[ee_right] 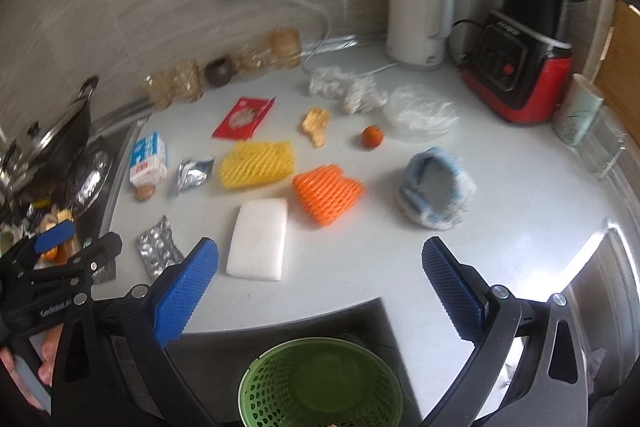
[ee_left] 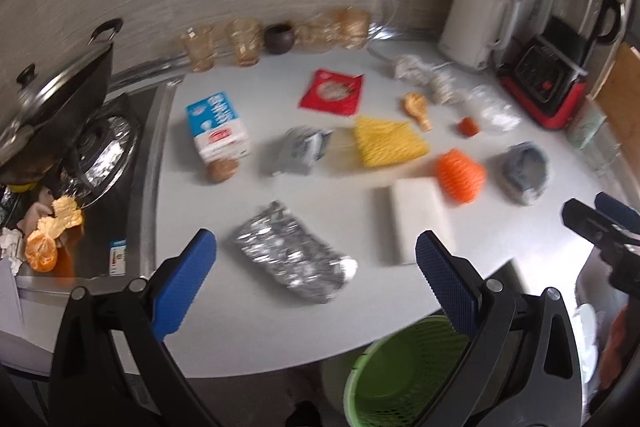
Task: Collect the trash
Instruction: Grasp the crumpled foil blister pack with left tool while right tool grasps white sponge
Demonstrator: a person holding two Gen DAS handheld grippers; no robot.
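Note:
Trash lies spread over a white counter point(ee_right: 520, 227): a foil packet point(ee_left: 292, 263) point(ee_right: 158, 251), a white foam block point(ee_left: 416, 219) point(ee_right: 260, 239), orange foam netting point(ee_left: 460, 175) point(ee_right: 328, 193), yellow foam netting point(ee_left: 388, 141) point(ee_right: 258, 163), a red wrapper point(ee_left: 332, 91) point(ee_right: 244, 119), a blue-white carton point(ee_left: 218, 127) point(ee_right: 148, 159) and a crumpled blue-white bag point(ee_right: 434, 191). A green mesh bin point(ee_left: 404, 375) point(ee_right: 320, 383) stands below the counter's front edge. My left gripper point(ee_left: 316, 279) is open just above the foil packet. My right gripper point(ee_right: 320, 287) is open over the counter edge, above the bin.
A stove with a lidded wok point(ee_left: 52, 99) and fruit peels point(ee_left: 52, 231) is on the left. Amber glasses point(ee_left: 240, 41), a white kettle point(ee_right: 418, 13) and a red-black blender point(ee_right: 524, 59) stand along the back wall. Crumpled plastic point(ee_right: 420, 111) lies near the blender.

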